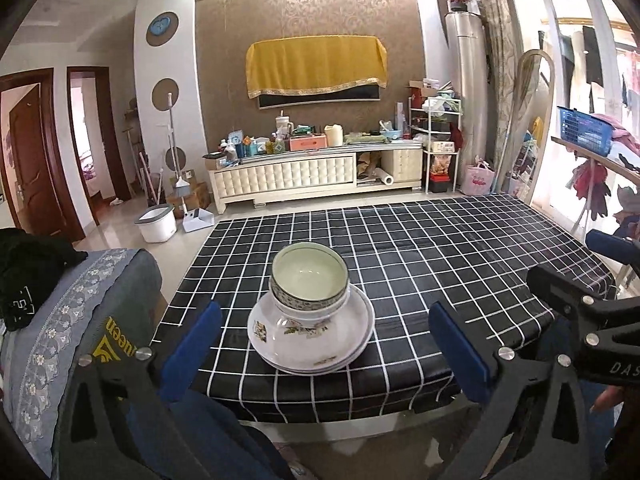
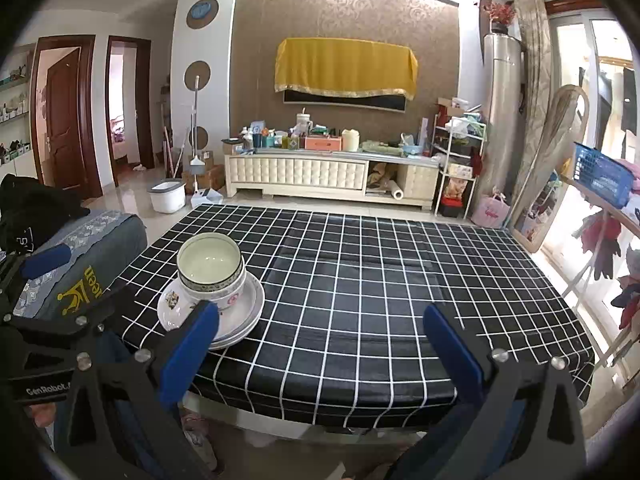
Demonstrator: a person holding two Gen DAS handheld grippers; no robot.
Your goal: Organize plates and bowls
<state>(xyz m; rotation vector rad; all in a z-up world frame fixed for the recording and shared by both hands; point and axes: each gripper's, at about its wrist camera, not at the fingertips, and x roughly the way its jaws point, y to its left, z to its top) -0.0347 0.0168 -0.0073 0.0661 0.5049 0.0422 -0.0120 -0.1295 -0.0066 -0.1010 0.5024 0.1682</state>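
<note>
White bowls (image 1: 308,288) stand mouth-up, nested on stacked plates (image 1: 312,334); both grippers' fingers (image 1: 192,340) spread wide, holding nothing.

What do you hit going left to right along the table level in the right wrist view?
Grey cushion → stack of bowls on plates → bare checked tablecloth → blue basket at the far right. The right gripper has its jaws wide apart in front, holding nothing.
</note>
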